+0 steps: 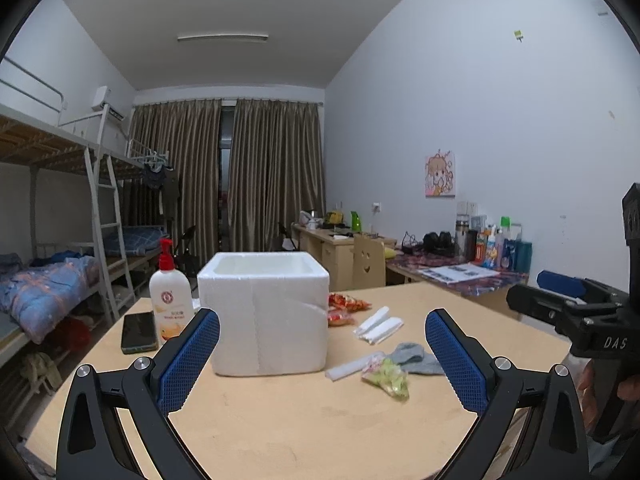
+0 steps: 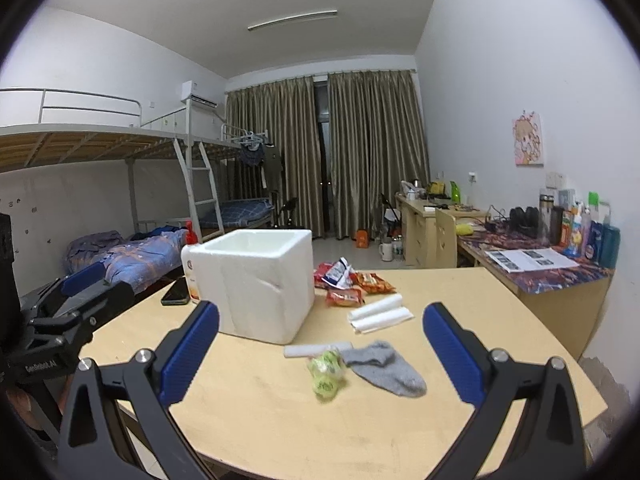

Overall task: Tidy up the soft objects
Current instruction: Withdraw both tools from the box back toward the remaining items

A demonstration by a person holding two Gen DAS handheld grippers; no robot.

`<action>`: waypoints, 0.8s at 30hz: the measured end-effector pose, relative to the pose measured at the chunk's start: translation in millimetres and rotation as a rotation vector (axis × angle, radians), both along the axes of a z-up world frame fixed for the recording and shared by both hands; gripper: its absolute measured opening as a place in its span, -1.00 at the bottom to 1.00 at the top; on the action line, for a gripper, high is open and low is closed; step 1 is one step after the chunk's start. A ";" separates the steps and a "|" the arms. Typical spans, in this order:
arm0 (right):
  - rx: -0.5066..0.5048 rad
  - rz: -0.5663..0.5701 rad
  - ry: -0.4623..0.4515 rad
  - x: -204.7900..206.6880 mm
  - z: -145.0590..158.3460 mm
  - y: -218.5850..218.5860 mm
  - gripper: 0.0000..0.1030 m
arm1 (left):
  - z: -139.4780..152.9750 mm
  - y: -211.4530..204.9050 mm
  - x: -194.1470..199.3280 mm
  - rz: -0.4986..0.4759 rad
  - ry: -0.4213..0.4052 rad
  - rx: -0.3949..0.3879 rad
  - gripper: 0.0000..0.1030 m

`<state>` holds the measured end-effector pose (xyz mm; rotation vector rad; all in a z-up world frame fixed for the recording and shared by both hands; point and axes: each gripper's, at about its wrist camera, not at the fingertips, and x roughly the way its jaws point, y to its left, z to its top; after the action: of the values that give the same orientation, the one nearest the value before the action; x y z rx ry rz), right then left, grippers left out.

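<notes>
Two hand-held grippers hover above the bench [image 1: 280,420], the left hand-held gripper [image 1: 322,356] and the right hand-held gripper [image 2: 320,352] both spread wide and empty. A grey sock [image 2: 386,368] lies beside a green bag [image 2: 326,374], right of the white foam box [image 2: 256,280].

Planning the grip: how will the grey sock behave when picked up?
The grey sock lies flat and crumpled, so it probably droops limply. It looks light. Its toe touches the green packet, which may shift.
</notes>
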<state>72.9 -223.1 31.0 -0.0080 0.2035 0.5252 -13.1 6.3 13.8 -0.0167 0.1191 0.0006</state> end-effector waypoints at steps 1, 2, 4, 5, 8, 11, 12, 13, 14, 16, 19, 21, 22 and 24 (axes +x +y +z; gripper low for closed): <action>0.001 -0.010 0.003 -0.6 -3.3 -1.8 1.00 | -2.8 -1.8 -0.3 -0.003 0.003 0.004 0.99; 0.001 -0.015 0.004 -1.3 -5.1 -2.2 1.00 | -6.1 -3.3 -0.6 -0.010 0.007 0.006 0.99; 0.003 -0.009 0.006 -4.6 -9.7 -3.9 1.00 | -10.7 -4.2 -2.2 -0.025 0.009 0.006 0.99; 0.006 -0.003 0.008 -6.0 -11.2 -4.7 1.00 | -11.8 -4.1 -2.7 -0.032 0.010 0.004 0.99; 0.019 0.006 0.005 -10.1 -16.1 -8.7 1.00 | -16.0 -6.6 -2.5 -0.040 0.020 0.008 0.99; 0.029 0.005 0.019 -10.4 -21.4 -11.1 1.00 | -19.9 -10.4 -2.0 -0.057 0.033 0.014 0.99; 0.025 0.001 0.029 -9.8 -23.4 -11.1 1.00 | -19.9 -10.4 -2.0 -0.061 0.035 0.016 0.99; 0.018 -0.005 0.033 -9.6 -24.6 -10.5 1.00 | -20.5 -11.6 -1.9 -0.064 0.037 0.016 0.99; 0.013 -0.009 0.035 -10.2 -25.7 -9.0 1.00 | -21.3 -12.5 -2.4 -0.069 0.039 0.013 0.99; 0.005 -0.013 0.045 -9.5 -27.4 -8.4 1.00 | -22.4 -14.4 -0.2 -0.090 0.054 0.011 0.99; -0.001 -0.020 0.049 -8.8 -29.1 -8.8 1.00 | -26.5 -20.8 6.5 -0.109 0.075 0.017 0.99; -0.008 -0.027 0.059 -5.6 -30.6 -9.6 1.00 | -29.4 -23.8 11.9 -0.119 0.093 0.016 0.99; -0.013 -0.032 0.064 -3.3 -31.2 -9.5 1.00 | -30.3 -24.2 13.6 -0.123 0.099 0.014 0.99; -0.024 -0.041 0.078 1.7 -33.6 -10.6 1.00 | -32.4 -26.3 20.5 -0.132 0.113 0.010 0.99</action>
<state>74.6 -233.7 -2.6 -0.0061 0.2856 0.4821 7.4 -20.0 -18.6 0.0008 0.2332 -0.1304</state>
